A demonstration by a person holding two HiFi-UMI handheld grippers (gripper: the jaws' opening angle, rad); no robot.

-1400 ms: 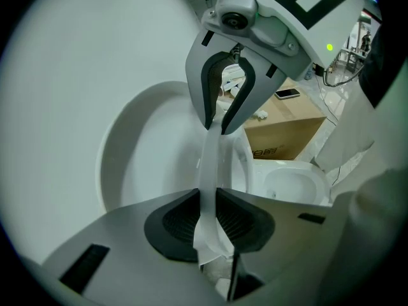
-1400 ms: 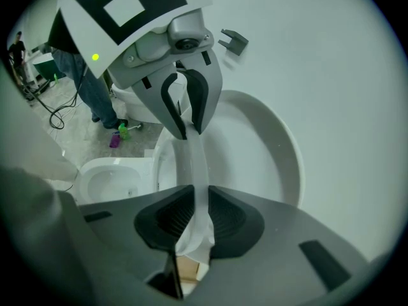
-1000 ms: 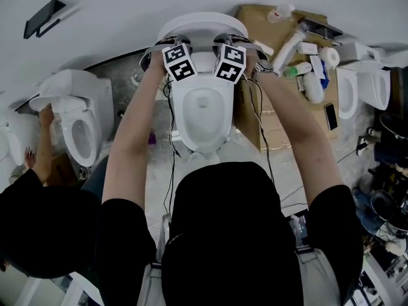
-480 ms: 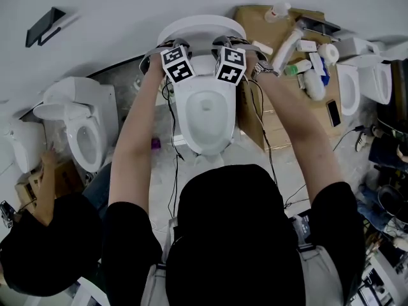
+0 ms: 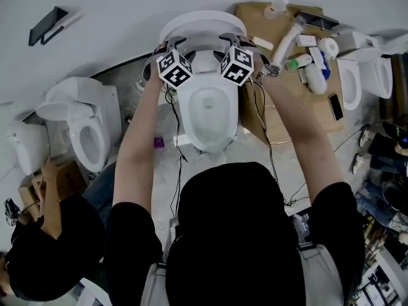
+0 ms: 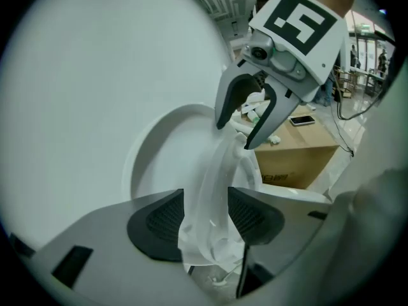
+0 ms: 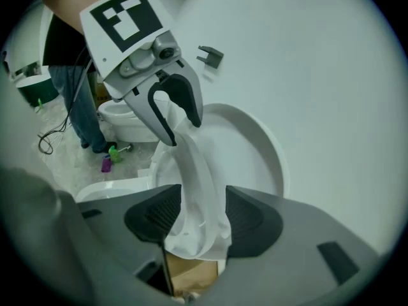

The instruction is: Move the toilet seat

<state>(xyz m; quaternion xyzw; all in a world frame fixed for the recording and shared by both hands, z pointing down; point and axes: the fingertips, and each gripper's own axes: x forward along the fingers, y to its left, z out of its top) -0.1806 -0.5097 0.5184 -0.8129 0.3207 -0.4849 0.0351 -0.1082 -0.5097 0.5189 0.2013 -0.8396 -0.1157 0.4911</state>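
The white toilet seat [image 5: 203, 38] stands raised against the lid [image 5: 203, 23] above the open bowl [image 5: 207, 110]. My left gripper [image 5: 167, 45] is at the seat's left side and my right gripper [image 5: 237, 42] at its right side. In the left gripper view the seat rim [image 6: 213, 177] runs between the left gripper [image 6: 206, 215] pads; the right gripper [image 6: 234, 136] straddles the rim farther along, its jaws spread. The right gripper view mirrors this: the seat [image 7: 201, 171] lies between the right gripper [image 7: 203, 215] pads, with the left gripper [image 7: 182, 132] beyond. Both pairs of jaws are opening.
A second toilet [image 5: 89, 132] stands to the left and a third [image 5: 363, 75] at the right edge. A cardboard box [image 5: 280, 113] topped with bottles and a phone [image 5: 335, 107] sits right of the bowl. Another person [image 5: 44, 234] crouches at lower left. Cables trail on the floor.
The marker cubes have shifted slightly upward and apart. The seat stays upright. The person at the left has drawn back from the neighbouring toilet toward the lower left.
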